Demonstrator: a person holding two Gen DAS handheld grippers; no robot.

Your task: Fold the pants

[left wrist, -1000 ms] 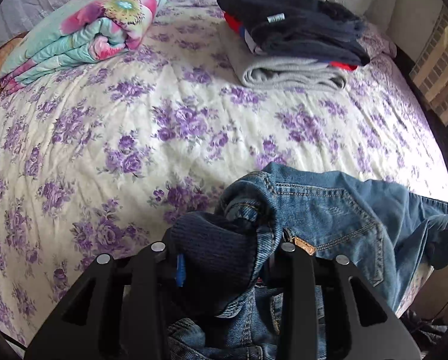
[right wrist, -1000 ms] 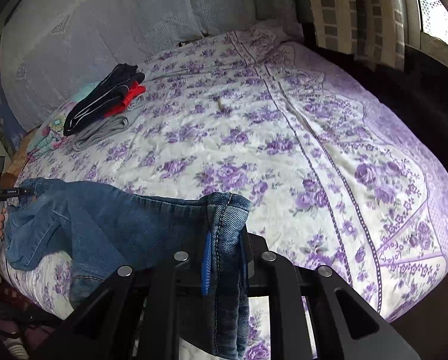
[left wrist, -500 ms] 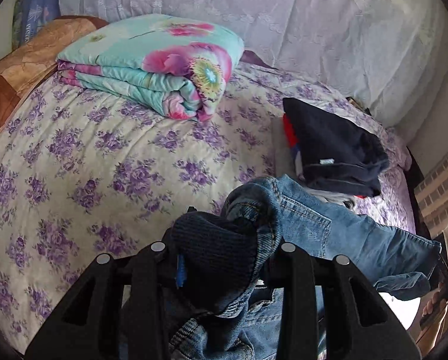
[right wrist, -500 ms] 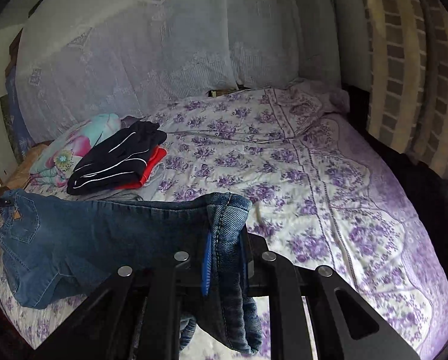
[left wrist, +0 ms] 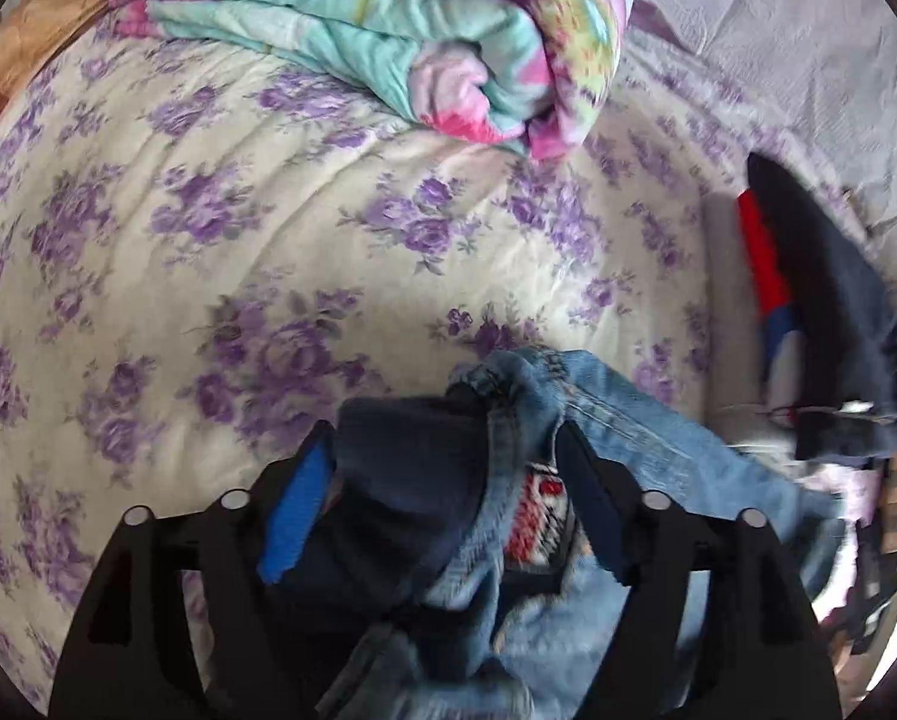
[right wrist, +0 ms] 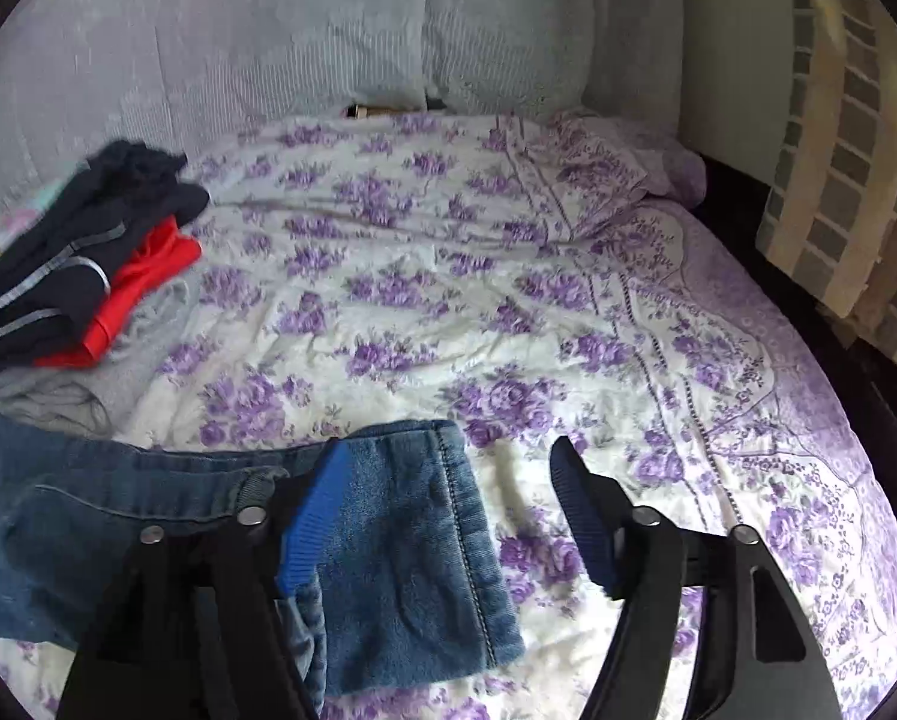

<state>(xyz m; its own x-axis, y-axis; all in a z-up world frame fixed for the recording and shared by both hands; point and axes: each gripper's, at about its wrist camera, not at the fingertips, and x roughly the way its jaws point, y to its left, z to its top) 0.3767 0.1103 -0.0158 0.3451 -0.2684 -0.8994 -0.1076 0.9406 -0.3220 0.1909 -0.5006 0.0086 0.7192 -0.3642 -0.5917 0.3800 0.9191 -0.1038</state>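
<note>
Bedspread [right wrist: 388,300] below – L gripper [left wrist: 442,480] & R gripper [right wrist: 448,498] spread wide over jeans [right wrist: 400,570]

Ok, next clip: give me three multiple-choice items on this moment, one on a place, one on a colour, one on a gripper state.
1. Where does the folded floral quilt lie?
A. on the bed
B. on the floor
C. on a chair

2. What colour is the garment under the dark top in the clothes stack?
A. green
B. red
C. yellow

3. How are the right gripper fingers?
A. clamped on the jeans
B. spread apart
C. out of view

A: it rests on the bedspread.
B: red shows beneath.
B: a wide gap shows.
</note>
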